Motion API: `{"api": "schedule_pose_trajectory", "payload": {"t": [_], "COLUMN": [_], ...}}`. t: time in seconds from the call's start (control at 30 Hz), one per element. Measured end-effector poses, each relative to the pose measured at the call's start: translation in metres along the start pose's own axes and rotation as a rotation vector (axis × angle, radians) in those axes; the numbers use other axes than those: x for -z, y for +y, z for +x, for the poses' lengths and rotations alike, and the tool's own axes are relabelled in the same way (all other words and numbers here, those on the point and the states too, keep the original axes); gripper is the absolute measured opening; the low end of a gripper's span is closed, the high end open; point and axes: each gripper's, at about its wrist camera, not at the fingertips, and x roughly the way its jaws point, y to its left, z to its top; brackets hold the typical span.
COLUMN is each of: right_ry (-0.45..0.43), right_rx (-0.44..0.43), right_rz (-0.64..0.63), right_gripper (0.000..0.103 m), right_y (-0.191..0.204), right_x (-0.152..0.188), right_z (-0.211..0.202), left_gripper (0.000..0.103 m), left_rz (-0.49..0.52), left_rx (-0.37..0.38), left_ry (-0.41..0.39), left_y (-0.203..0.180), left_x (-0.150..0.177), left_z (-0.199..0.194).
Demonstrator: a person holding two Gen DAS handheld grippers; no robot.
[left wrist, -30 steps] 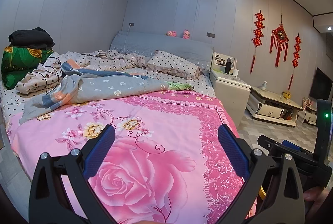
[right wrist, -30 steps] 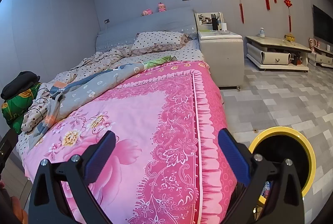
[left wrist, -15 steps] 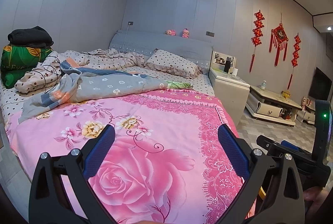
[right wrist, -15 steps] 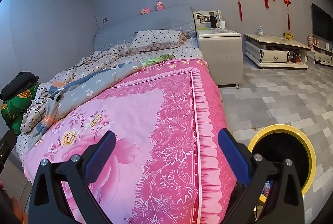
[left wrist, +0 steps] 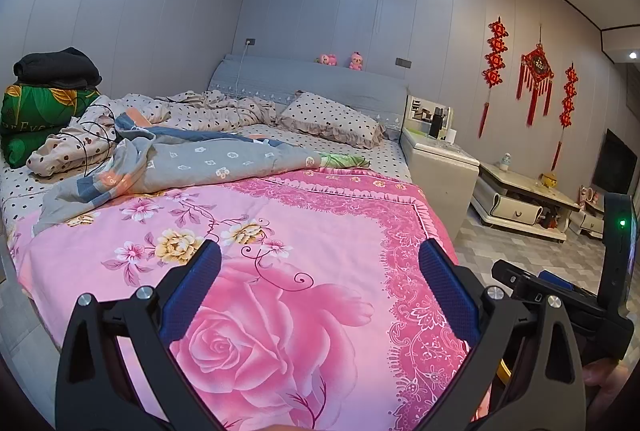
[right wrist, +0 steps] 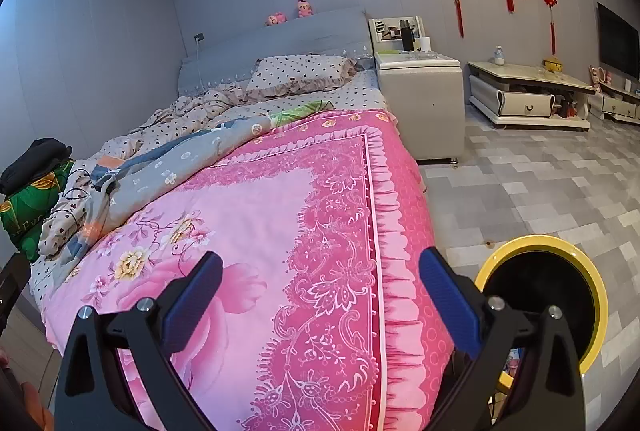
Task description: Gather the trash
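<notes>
My left gripper (left wrist: pixel 320 275) is open and empty, held above the foot of a bed with a pink flowered cover (left wrist: pixel 280 231). My right gripper (right wrist: pixel 320 279) is open and empty, over the bed's right edge (right wrist: pixel 400 215). A yellow-rimmed black trash bin (right wrist: pixel 544 295) stands on the floor just right of the right gripper. A small green and yellow wrapper-like piece (left wrist: pixel 344 161) lies on the bed near the pillow; it also shows in the right wrist view (right wrist: pixel 304 109). I cannot tell what it is.
A crumpled grey quilt (left wrist: pixel 192 163) and dotted bedding lie on the bed's left half, with a pillow (left wrist: pixel 332 119). A white nightstand (right wrist: pixel 420 99) and a low TV cabinet (right wrist: pixel 528 95) stand on the right. Grey tiled floor (right wrist: pixel 540 171) lies beside the bed.
Both views have shifted slightly; the bed sits a little lower and nearer in the frames. Both grippers stay open and empty.
</notes>
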Motion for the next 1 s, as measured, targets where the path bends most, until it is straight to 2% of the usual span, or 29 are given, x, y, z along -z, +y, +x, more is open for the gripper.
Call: {"api": "schedule_pose_trajectory", "payload": {"t": [1.0], "right_ry": [0.016], "right_rx": [0.010], "right_rz": [0.020], "right_gripper": [0.095], "right_y": [-0.0034], "right_x": [0.0027], "right_z": [0.0058], "left_gripper": [0.095], "left_rz": [-0.008], "left_rx": [0.003], "left_ry": [0.021], "left_y": [0.0017], "left_x": [0.0020], "left_z": [0.0060]}}
